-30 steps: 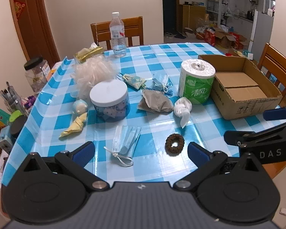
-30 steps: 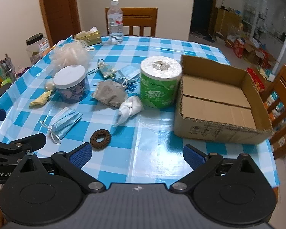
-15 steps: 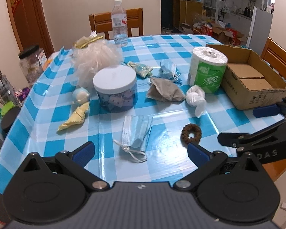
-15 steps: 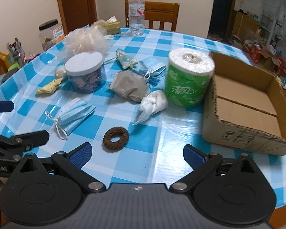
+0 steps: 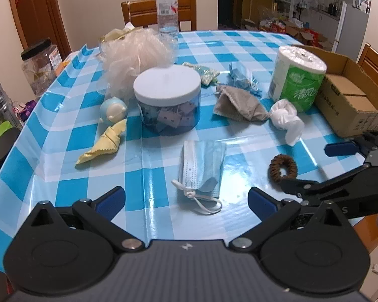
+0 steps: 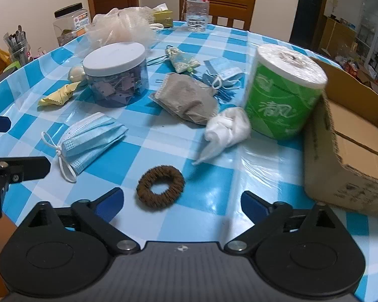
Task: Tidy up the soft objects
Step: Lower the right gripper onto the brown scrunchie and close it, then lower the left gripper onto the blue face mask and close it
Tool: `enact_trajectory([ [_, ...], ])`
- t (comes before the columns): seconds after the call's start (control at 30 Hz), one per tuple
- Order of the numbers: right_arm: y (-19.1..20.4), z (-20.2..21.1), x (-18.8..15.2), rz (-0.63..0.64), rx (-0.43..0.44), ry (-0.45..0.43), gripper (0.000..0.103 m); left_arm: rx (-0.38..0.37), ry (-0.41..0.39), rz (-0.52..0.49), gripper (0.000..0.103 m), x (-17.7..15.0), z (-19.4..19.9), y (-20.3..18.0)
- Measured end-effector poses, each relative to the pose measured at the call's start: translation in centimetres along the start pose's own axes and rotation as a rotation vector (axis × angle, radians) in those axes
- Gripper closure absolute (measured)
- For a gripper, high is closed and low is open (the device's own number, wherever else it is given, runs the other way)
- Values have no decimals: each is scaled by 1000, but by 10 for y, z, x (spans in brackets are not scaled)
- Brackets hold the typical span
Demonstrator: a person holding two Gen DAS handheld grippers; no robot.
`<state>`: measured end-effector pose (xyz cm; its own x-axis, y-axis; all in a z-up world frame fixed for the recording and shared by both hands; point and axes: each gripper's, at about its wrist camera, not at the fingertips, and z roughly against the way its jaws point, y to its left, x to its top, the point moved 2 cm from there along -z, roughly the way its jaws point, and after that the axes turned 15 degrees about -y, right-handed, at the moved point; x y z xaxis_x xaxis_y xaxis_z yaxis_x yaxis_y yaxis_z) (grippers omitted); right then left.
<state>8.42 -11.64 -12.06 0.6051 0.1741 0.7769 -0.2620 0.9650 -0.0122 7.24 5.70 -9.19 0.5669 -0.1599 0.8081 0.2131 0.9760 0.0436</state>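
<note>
Blue-padded fingers of the left gripper (image 5: 186, 198) stand spread wide, holding nothing, low over the near edge of the checked tablecloth (image 5: 242, 50). Between them, just ahead, lies a folded blue face mask (image 5: 202, 163), its white ear loop trailing toward the gripper. The right gripper (image 6: 182, 200) is likewise spread and empty, with a brown hair scrunchie (image 6: 160, 188) lying flat on the cloth between its fingers, closer to the left one and not touching either.

Beyond the scrunchie sits a knotted white cloth (image 6: 225, 128), near the base of a green-wrapped toilet paper roll (image 6: 284, 90). A grey fabric pouch (image 6: 189, 98) lies left of the white cloth, with a second blue mask (image 6: 223, 73) and a small patterned sachet (image 6: 181, 59) behind it. A clear jar with a white lid (image 5: 167, 98) stands upright behind the near mask; a yellow cloth (image 5: 104, 141) and a small round pale-blue toy (image 5: 113, 108) rest to its left, and a pale mesh bath sponge (image 5: 136, 52) sits behind it, apparently touching the jar.

An open cardboard box (image 6: 350, 136) sits at the right, just beside the toilet paper roll. A water bottle (image 5: 166, 7) stands upright at the far edge, before a wooden chair (image 5: 138, 12).
</note>
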Motion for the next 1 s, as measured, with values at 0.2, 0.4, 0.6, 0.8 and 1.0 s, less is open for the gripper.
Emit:
enact_trajectory([
  [0.2, 11, -18, 1, 22, 29, 19, 24, -1, 17, 7, 1, 1, -10, 5],
  [0.4, 18, -26, 0, 44, 36, 18, 46, -10, 27, 7, 1, 2, -18, 7],
  [0.6, 18, -26, 2, 58, 16, 14, 54, -25, 36, 3, 1, 3, -30, 4],
  [0.8, 4, -18, -3, 23, -29, 28, 54, -43, 44, -40, 1, 0, -48, -5],
  [1.0, -8, -9, -9, -4, -69, 39, 54, -68, 44, -70, 4, -1, -65, -14],
])
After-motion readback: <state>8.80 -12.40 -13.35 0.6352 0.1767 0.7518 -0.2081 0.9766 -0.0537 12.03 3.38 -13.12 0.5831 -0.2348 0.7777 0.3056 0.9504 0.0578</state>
